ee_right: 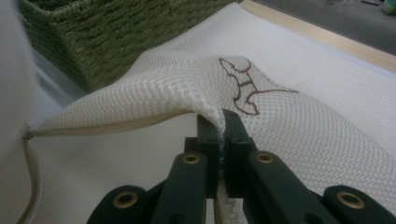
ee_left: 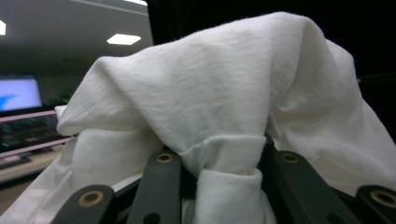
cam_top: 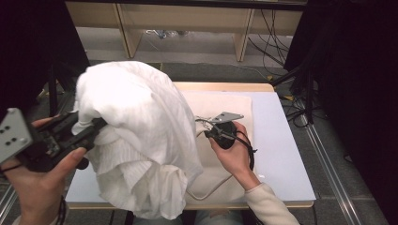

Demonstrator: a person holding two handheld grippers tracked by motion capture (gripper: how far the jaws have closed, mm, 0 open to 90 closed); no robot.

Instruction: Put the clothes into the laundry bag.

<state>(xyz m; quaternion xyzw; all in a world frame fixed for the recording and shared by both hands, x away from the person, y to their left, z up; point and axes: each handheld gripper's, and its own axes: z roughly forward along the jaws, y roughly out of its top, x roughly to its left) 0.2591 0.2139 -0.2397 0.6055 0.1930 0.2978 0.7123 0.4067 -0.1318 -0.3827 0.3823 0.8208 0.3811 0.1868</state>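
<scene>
Holding a white garment (cam_top: 141, 140) up off the surface (cam_top: 286, 154), I have a bunched fold of it pinched between the jaws of my left tool (ee_left: 224, 179). It hangs in a tall heap over the left half of the surface, its long axis running from the rounded top nearest the far edge down to the crumpled hem at the near edge. In the left gripper view the cloth drapes over and past both jaws.

My right tool (ee_right: 223, 140) is pressed together on the raised rim of a white mesh laundry bag (ee_right: 299, 126), which lies flat across the middle of the surface with its long side running away from me. The pinched rim lifts into a ridge and opens a mouth towards the garment; a brown embroidered motif (ee_right: 245, 86) sits just beyond the jaws.

A green woven basket (ee_right: 107, 32) stands just beyond the bag's mouth in the right gripper view. To the right of the bag, a bare strip of the surface runs to its right edge. The far wooden edge (cam_top: 225, 86) lies close behind the bag.
</scene>
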